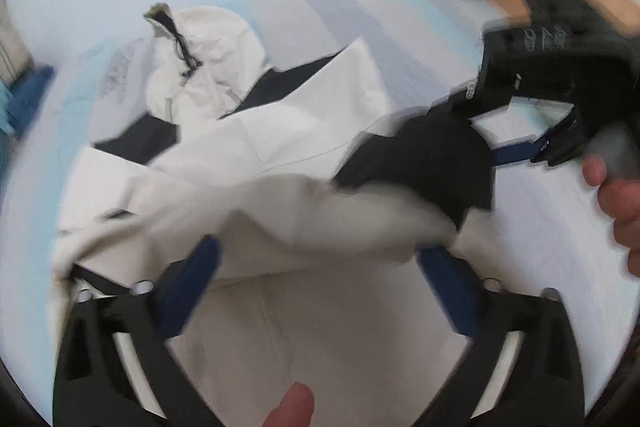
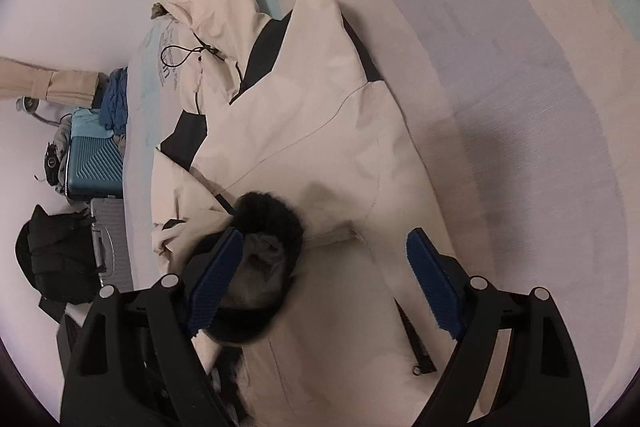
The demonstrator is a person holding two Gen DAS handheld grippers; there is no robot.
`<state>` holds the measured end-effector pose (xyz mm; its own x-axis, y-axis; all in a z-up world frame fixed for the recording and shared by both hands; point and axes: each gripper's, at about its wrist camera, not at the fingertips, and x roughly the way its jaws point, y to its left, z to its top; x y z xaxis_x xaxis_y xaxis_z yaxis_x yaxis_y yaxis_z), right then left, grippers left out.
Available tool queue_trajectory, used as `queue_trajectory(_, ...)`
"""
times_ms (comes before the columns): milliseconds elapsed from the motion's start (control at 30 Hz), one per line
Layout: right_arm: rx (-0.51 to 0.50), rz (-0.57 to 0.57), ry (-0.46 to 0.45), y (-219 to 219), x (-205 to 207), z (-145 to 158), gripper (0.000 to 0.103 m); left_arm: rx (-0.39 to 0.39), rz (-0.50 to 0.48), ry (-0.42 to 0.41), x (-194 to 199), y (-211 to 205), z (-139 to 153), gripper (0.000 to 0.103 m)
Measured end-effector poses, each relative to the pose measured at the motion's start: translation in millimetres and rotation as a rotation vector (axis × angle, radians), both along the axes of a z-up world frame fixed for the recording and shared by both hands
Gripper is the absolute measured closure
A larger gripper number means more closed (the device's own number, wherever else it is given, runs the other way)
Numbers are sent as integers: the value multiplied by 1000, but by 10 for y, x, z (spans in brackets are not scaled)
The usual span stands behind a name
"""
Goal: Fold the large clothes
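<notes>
We see the cream jacket (image 2: pixel 304 131) spread mid-frame on the bed (image 2: pixel 500 107). Both the left gripper (image 1: pixel 316 263) and right gripper (image 2: pixel 324 259) hover spread above it. At left, a teal suitcase (image 2: pixel 96 155) carries blue clothes (image 2: pixel 114 99) on top.

A cream jacket (image 2: pixel 304 131) with dark panels lies across the pale bed (image 2: pixel 520 87), hood toward the upper left of the frame. The right claw (image 2: pixel 320 279) hangs spread above its black cuff (image 2: pixel 272 223). A teal suitcase (image 2: pixel 94 159) stands far left.
</notes>
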<state>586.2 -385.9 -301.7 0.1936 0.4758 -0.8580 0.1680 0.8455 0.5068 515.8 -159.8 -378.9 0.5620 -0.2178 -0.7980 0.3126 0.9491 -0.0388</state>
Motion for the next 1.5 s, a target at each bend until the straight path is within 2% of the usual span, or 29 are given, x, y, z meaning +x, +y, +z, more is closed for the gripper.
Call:
queue_trajectory(67,-44,11,-12,-2,-24,12,22,10,14,10,5,-38,-1,6)
queue_trajectory(200,-67,20,-28,-24,-77,34,22,10,18,41,25,-74,-30,6)
queue_trajectory(300,-59,51,-11,-16,-84,25,22,50,28,10,10,14,18,6)
queue_trajectory(400,-83,90,12,85,-37,-10,22,114,60,-7,135,291,0,6)
queue_trajectory(533,-132,162,43,342,124,-202,21,199,108,-22,521,773,-15,6)
queue_trajectory(600,-145,189,60,493,210,-340,21,219,125,-19,760,1040,-2,6)
queue_trajectory(667,-165,230,90,663,264,-507,21,189,141,12,1019,1346,-3,6)
queue_trajectory(700,-156,234,94,695,271,-557,28,188,151,27,1113,1459,-28,6)
queue_trajectory(733,-135,239,97,730,276,-614,52,182,156,48,1193,1569,-75,6)
queue_trajectory(800,-135,225,101,764,266,-675,66,172,153,92,1272,1679,-173,6)
queue_trajectory(833,-125,221,88,772,256,-662,80,180,148,97,1276,1702,-206,6)
queue_trajectory(900,-125,211,52,788,244,-564,88,185,141,103,1277,1701,-231,6)
queue_trajectory(1000,-154,201,-13,788,284,-368,93,201,138,84,1227,1644,-217,6)
queue_trajectory(1100,-182,210,-82,799,405,-114,94,184,156,83,1213,1648,-191,6)
queue_trajectory(1200,-236,235,-197,832,559,228,95,180,171,60,1285,1600,-111,6)
queue_trajectory(1300,-338,289,-319,915,708,531,95,173,200,16,1374,1603,39,6)
queue_trajectory(1400,-433,320,-399,922,728,552,95,169,243,-13,1437,1639,80,6)
queue_trajectory(1500,-513,366,-539,890,567,353,94,124,261,43,1475,1683,-82,6)
